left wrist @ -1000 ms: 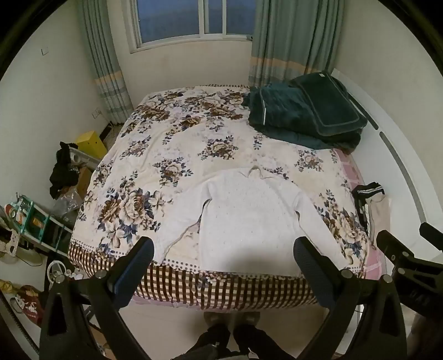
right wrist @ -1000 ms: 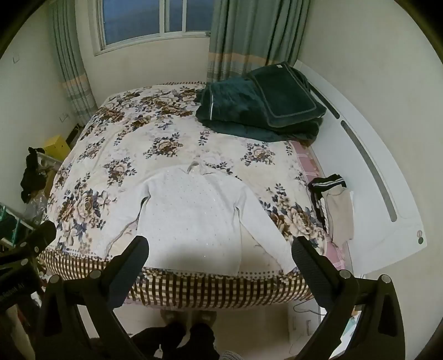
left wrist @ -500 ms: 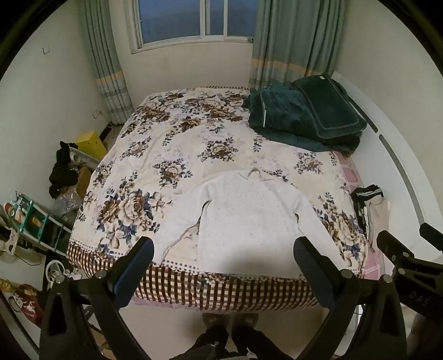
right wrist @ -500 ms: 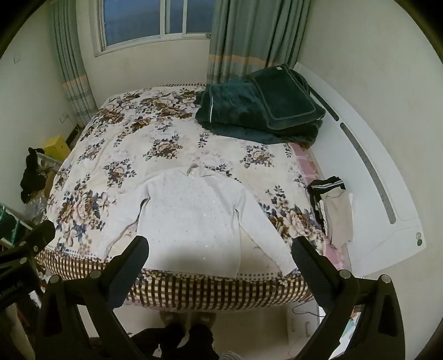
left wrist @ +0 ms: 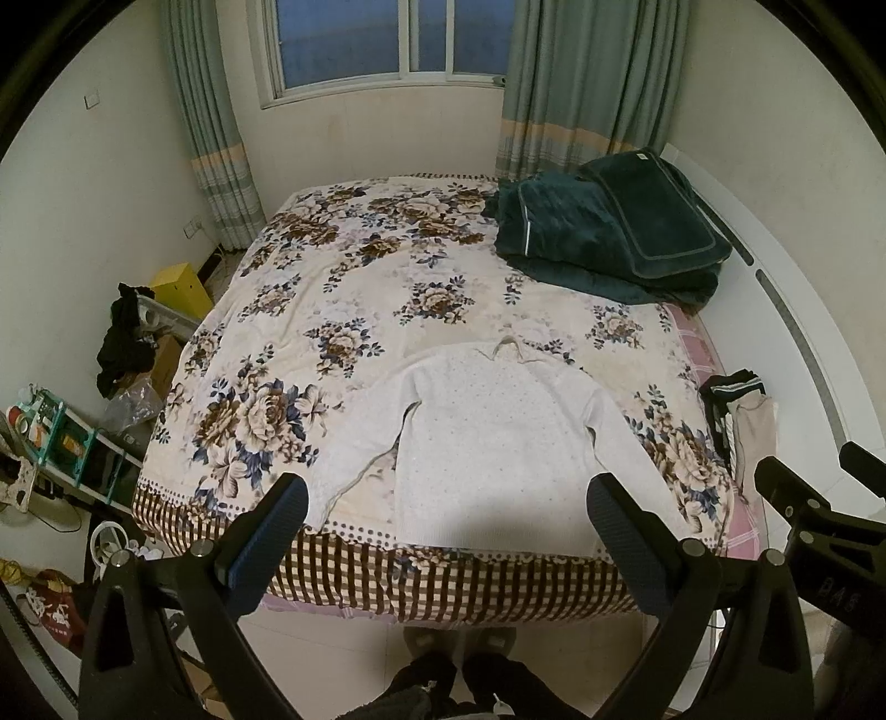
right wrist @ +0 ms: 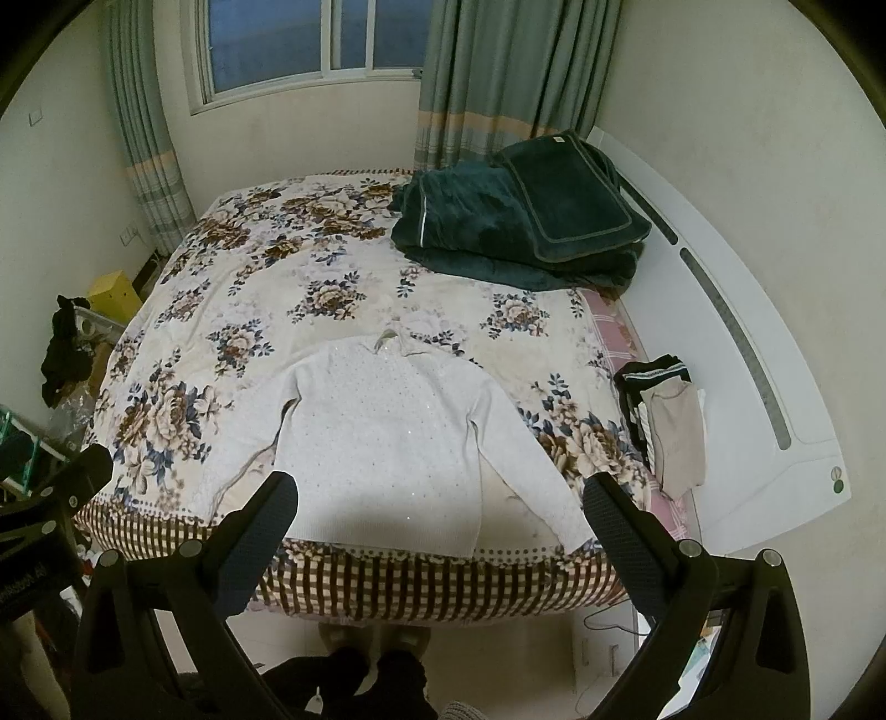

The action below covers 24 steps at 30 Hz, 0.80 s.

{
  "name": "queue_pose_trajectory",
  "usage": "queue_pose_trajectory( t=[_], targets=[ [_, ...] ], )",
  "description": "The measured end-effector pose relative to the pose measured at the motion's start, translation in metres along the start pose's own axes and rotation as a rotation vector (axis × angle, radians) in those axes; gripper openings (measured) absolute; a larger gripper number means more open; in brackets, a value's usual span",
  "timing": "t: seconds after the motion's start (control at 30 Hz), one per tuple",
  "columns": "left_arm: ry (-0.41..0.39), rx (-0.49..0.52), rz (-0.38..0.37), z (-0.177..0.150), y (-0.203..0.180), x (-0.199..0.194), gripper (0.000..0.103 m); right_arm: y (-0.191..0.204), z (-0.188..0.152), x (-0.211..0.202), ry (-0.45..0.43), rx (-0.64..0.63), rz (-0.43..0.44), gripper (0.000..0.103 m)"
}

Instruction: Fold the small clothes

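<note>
Left gripper [left wrist: 446, 518]: jaws spread wide, nothing between them; held above the floor in front of the bed [left wrist: 354, 570], clear of the fabric. Right gripper [right wrist: 440, 515]: jaws likewise spread wide and empty; held beside the left unit, also short of the bed edge; its frame shows at the right margin of the left view.

Sweater [left wrist: 487, 443]: white, laid flat and face up on the floral cover directly ahead of both grippers; hem at the near edge, just beyond the fingertips; collar pointing away; both sleeves angled outward and down toward the near edge. In the right view the sweater [right wrist: 382, 437] sits ahead and slightly left of centre; its right sleeve ends close to the right finger [right wrist: 614, 520].

Blanket [left wrist: 609, 232]: dark green, folded, at the far right of the bed, well apart from the sweater. Folded clothes [right wrist: 664, 415]: a dark and beige stack at the right bed edge, ahead and right of the right gripper. Window [left wrist: 387, 39]: on the far wall, straight ahead.
</note>
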State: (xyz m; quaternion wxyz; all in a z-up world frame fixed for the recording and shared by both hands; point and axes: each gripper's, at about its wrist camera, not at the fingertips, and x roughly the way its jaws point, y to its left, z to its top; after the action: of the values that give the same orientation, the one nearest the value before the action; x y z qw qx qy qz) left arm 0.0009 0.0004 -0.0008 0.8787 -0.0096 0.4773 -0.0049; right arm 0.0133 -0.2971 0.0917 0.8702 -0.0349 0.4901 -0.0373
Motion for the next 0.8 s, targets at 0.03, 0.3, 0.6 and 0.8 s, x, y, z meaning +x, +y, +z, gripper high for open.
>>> queue_pose_trajectory(
  t=[0.03, 0.3, 0.6, 0.8],
  targets=[
    [-0.001, 0.0, -0.001, 0.0, 0.0, 0.0, 0.103, 0.0, 0.0, 0.0, 0.0, 0.001, 0.0, 0.103],
    [-0.004, -0.001, 0.002, 0.009, -0.007, -0.003, 0.103, -0.001, 0.0, -0.002, -0.005, -0.001, 0.002, 0.103],
    [-0.006, -0.002, 0.0, 0.01, -0.005, -0.004, 0.103, -0.002, 0.001, -0.003, -0.007, 0.0, 0.002, 0.103],
    [-0.007, -0.003, -0.002, 0.01, -0.005, -0.004, 0.103, 0.003, 0.006, -0.01, -0.01, 0.001, 0.002, 0.103]
  ],
)
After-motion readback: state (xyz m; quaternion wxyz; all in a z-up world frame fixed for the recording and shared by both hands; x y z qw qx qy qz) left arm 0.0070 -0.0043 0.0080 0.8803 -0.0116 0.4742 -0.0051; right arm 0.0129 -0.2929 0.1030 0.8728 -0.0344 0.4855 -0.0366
